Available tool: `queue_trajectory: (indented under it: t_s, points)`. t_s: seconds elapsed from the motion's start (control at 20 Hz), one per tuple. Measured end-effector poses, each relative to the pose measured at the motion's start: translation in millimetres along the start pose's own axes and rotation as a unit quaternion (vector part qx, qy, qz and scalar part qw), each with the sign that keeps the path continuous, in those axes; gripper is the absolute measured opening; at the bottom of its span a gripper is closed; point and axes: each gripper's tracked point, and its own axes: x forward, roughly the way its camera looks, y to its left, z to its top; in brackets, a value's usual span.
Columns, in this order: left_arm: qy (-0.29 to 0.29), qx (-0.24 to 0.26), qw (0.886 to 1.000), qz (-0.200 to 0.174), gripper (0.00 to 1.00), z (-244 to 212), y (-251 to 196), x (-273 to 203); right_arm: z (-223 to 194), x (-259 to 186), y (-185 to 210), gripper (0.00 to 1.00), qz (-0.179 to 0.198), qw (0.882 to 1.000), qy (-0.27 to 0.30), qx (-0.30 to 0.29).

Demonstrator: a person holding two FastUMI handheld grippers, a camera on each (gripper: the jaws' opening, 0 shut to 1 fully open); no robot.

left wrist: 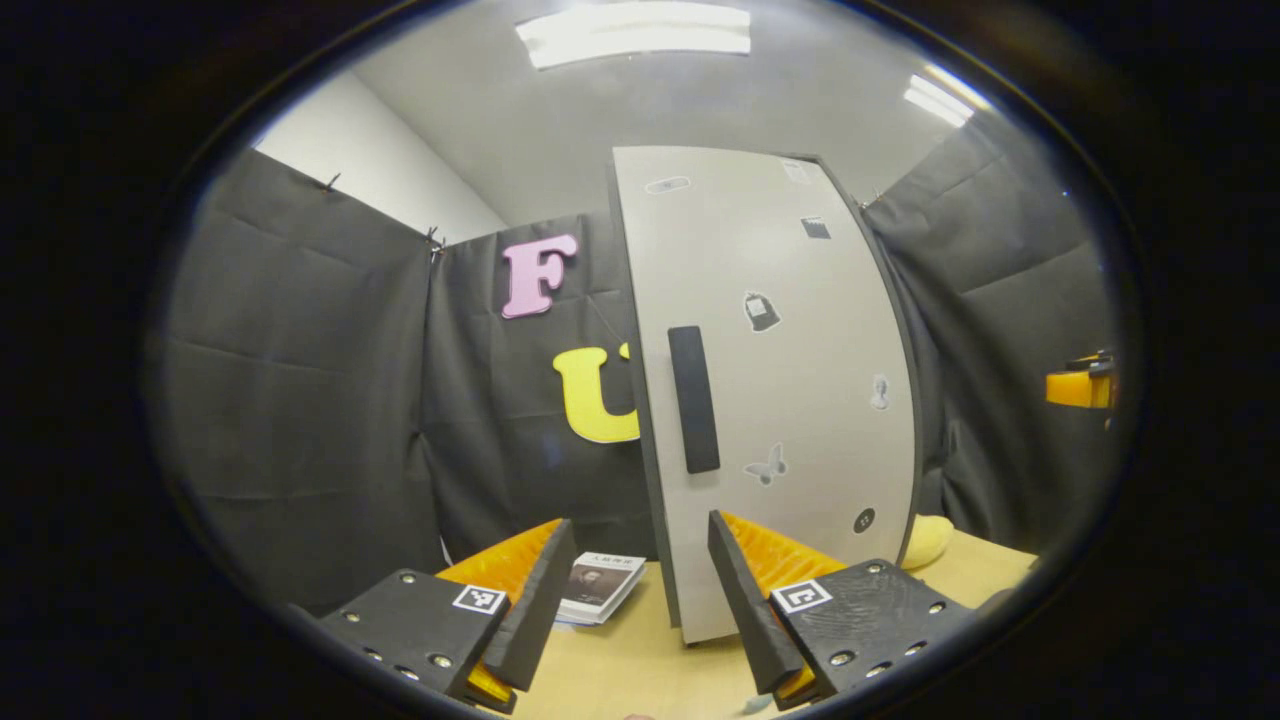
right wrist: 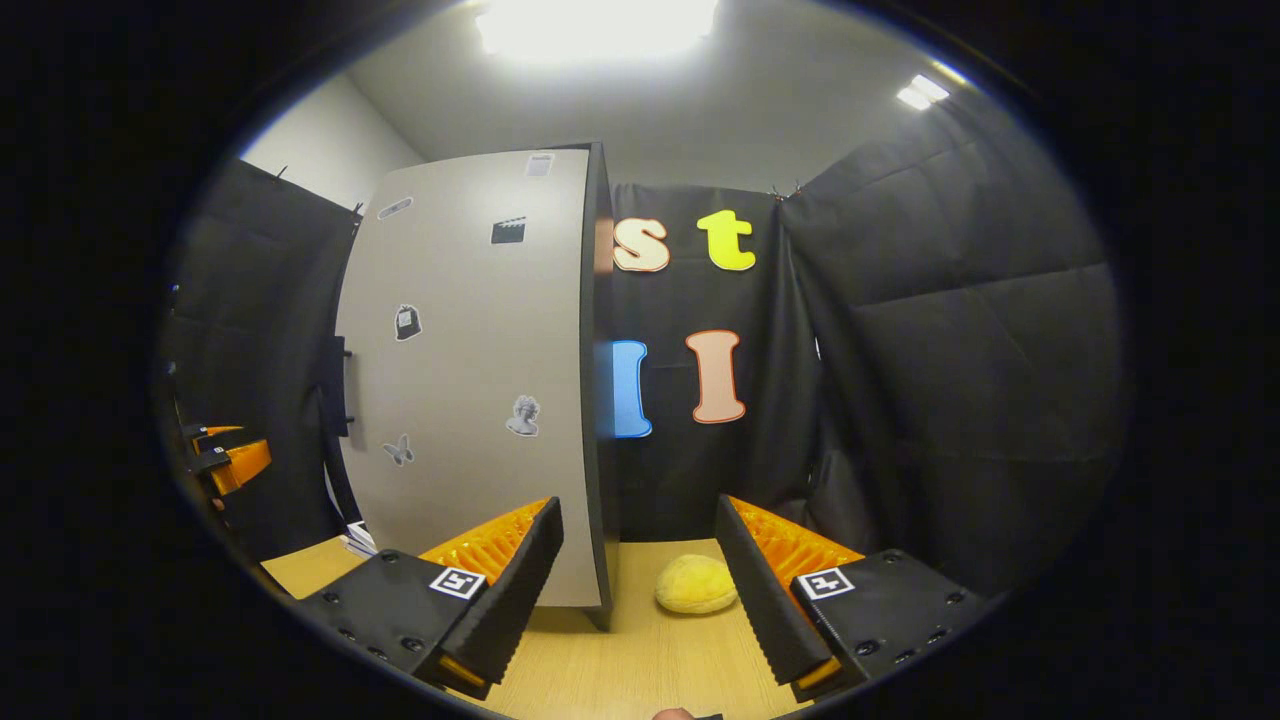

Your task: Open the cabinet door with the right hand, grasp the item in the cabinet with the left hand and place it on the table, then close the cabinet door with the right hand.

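The tall cabinet stands on the wooden table (left wrist: pixel 640 660), and its pale door (left wrist: pixel 780 380) lies flat against the body. A dark vertical handle (left wrist: pixel 693 398) sits near the door's left edge. My left gripper (left wrist: pixel 640 525) is open and holds nothing, a short way in front of the door below the handle. A soft yellow item (right wrist: pixel 697 584) lies on the table (right wrist: pixel 640 660) just right of the cabinet door (right wrist: pixel 460 380). My right gripper (right wrist: pixel 637 505) is open and holds nothing, facing the cabinet's right corner with the yellow item beyond its fingers. The yellow item (left wrist: pixel 925 540) peeks out past the door's lower right.
A small book (left wrist: pixel 600 585) lies on the table left of the cabinet. Black cloth walls close the booth behind and on both sides. The right gripper (left wrist: pixel 1080 385) shows at the far right edge, and the left gripper (right wrist: pixel 225 455) at the far left edge.
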Motion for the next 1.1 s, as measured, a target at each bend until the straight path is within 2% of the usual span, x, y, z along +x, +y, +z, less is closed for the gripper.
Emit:
queue_trajectory:
  t_s: [1.1]
  points:
    - [-0.001,0.007,1.0,0.006,0.81,0,4,3,7,-4,13,0.96,-0.009,1.0,-0.009,-0.002]
